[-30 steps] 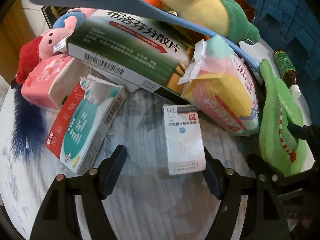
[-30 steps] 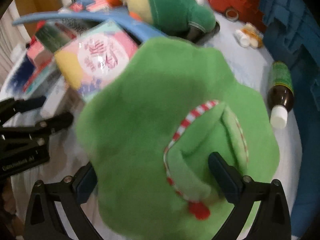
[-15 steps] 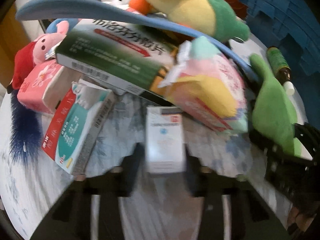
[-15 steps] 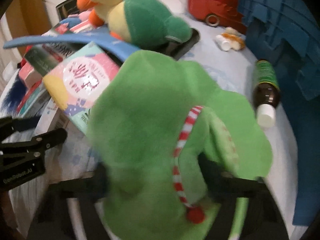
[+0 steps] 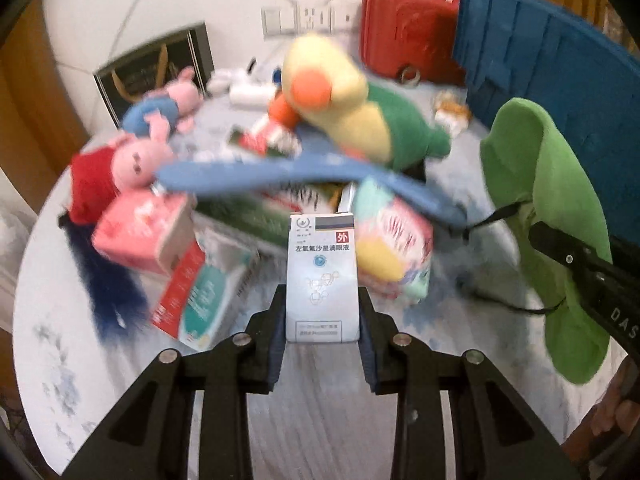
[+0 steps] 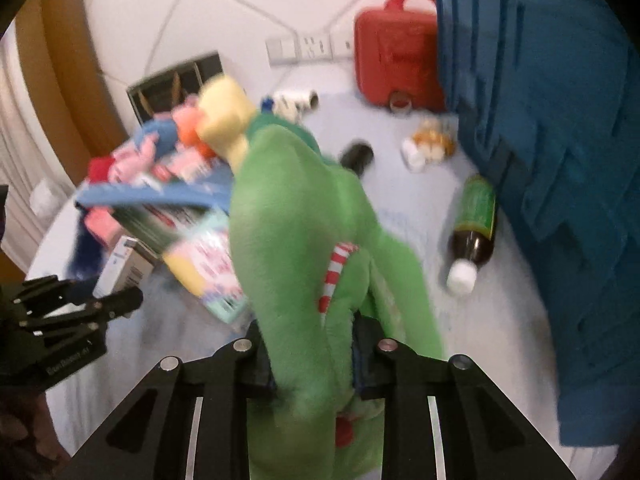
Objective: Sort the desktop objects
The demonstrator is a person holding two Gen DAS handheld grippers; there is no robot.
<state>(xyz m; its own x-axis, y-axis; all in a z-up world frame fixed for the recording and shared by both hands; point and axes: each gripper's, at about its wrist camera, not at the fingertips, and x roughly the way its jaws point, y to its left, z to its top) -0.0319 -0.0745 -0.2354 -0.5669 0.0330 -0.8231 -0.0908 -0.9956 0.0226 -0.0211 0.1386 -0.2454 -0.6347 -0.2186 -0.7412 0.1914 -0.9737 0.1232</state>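
My left gripper (image 5: pixel 322 320) is shut on a small white eye-drop box (image 5: pixel 322 272) and holds it upright above the round white table (image 5: pixel 120 380). In the right wrist view a green plush toy (image 6: pixel 288 220) hangs between the fingers of my right gripper (image 6: pixel 312 344). Its jaws are closing and the pads squeeze the plush's lower part. The same green plush (image 5: pixel 544 208) shows at the right of the left wrist view, lifted off the table. The left gripper (image 6: pixel 80 312) appears at the left edge of the right wrist view.
A heap lies mid-table: a yellow-green parrot plush (image 5: pixel 352 108), pink pig plushes (image 5: pixel 136 156), a long blue strip (image 5: pixel 280 172), medicine boxes and a tissue pack (image 5: pixel 392 248). A brown bottle (image 6: pixel 472 232) lies beside a blue crate (image 6: pixel 560 120). A red case (image 6: pixel 396 40) stands behind.
Both grippers closed and rose. The left one took the white box off the table; the right one squeezed the green plush and lifted it. The heap now lies lower and farther off.
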